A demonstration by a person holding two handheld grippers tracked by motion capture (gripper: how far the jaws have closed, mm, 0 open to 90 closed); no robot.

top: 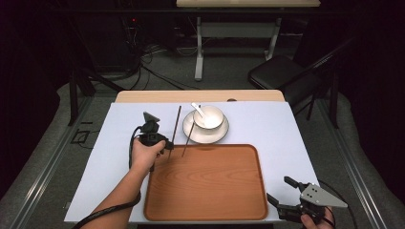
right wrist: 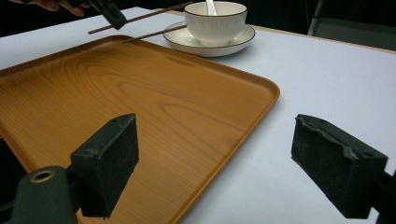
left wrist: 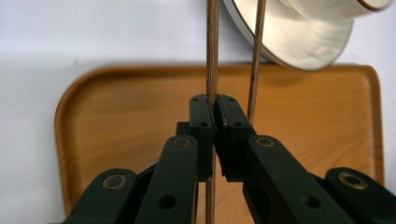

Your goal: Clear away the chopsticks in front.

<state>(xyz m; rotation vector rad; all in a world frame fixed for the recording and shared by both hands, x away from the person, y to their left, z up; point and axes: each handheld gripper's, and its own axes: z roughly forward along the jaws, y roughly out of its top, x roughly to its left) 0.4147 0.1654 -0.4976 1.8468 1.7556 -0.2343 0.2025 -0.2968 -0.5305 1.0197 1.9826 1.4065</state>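
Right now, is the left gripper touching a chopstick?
Touching. In the left gripper view, the left gripper is closed tight on one chopstick, its pads pressing both sides of it.

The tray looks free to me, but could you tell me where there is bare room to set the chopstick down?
The tray is bare across its whole floor. The cloth is also bare right of the saucer and left of the left gripper. It is crowded at the tray's far left corner, where the held chopstick, the second chopstick and the saucer sit close together.
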